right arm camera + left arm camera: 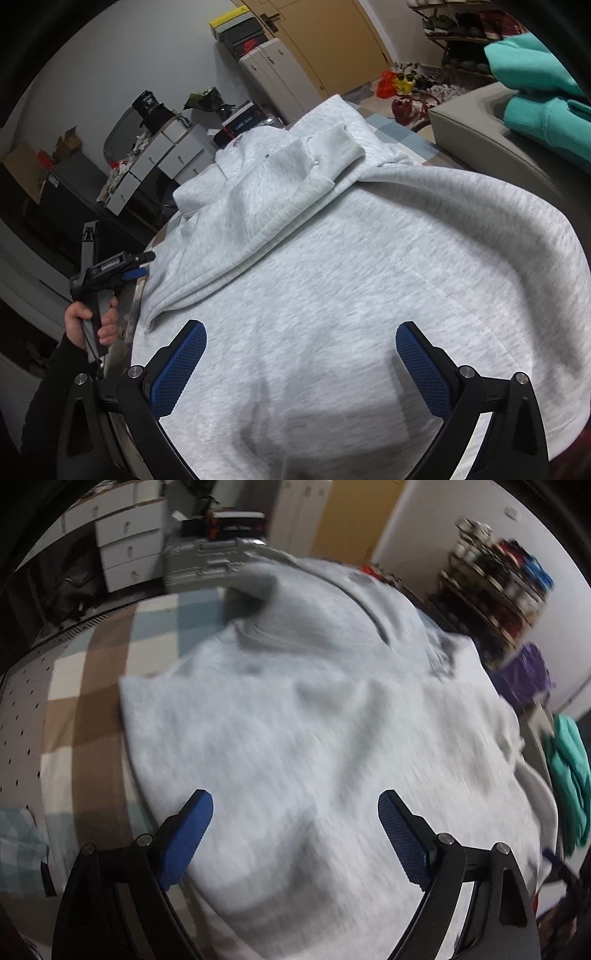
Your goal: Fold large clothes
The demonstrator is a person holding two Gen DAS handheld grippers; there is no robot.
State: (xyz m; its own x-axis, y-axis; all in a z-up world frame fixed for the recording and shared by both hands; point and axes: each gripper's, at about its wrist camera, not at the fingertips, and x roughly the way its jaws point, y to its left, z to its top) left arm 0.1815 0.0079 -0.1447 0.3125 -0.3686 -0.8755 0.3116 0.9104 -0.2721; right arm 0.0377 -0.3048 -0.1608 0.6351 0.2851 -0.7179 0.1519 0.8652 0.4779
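A light grey hoodie (pixel 369 277) lies spread on a surface covered by a checked brown, white and blue cloth (pixel 92 701). One sleeve (pixel 280 184) is folded across its upper part, the cuff at the far end. My right gripper (pixel 301 326) hovers over the hoodie's lower body, open, with nothing between its blue pads (pixel 181 365). The left wrist view is blurred; there my left gripper (pixel 295 795) is open above the hoodie (pixel 314 720), near its left edge. In the right wrist view the left gripper (pixel 144 264) sits at the hoodie's left edge, held by a hand (pixel 92 321).
A teal garment (pixel 535 92) lies on a grey cushioned seat (pixel 480 122) at the right. White drawers (pixel 129 542), boxes and a grey case (pixel 210 561) stand beyond the far edge. A shoe rack (pixel 495 583) and something purple (pixel 524 672) are at the far right.
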